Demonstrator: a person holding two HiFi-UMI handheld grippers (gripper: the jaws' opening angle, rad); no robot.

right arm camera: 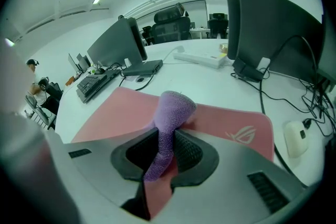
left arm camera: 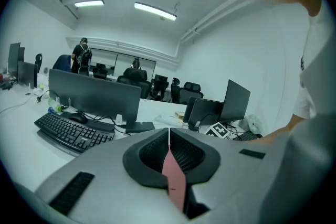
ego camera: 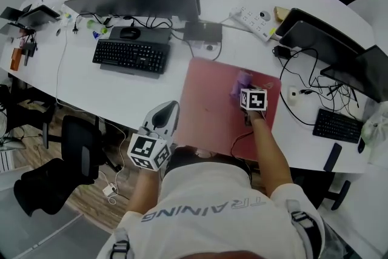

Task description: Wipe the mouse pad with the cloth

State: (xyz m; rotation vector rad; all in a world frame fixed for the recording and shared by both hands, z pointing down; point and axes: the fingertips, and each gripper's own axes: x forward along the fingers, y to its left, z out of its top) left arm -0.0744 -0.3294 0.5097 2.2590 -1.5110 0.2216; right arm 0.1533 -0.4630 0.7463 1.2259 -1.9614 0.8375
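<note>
A pink mouse pad (ego camera: 212, 107) lies on the white desk (ego camera: 121, 91) in front of me. My right gripper (ego camera: 247, 89) is over the pad's far right part, shut on a purple cloth (ego camera: 241, 83). In the right gripper view the cloth (right arm camera: 173, 107) stands up from between the right gripper's (right arm camera: 167, 136) jaws, its far end resting on the pad (right arm camera: 115, 113). My left gripper (ego camera: 165, 111) hangs by the pad's near left edge, tilted up. In its own view the left gripper (left arm camera: 169, 135) has its tips together, with only a pink sliver showing behind them.
A black keyboard (ego camera: 130, 57) and a monitor (ego camera: 136, 0) stand behind the pad to the left. A power strip (ego camera: 254, 21), a white mouse (ego camera: 295, 96), cables, dark screens (ego camera: 312, 39) and a second keyboard (ego camera: 338, 125) crowd the right. An office chair (ego camera: 79, 154) is at my left.
</note>
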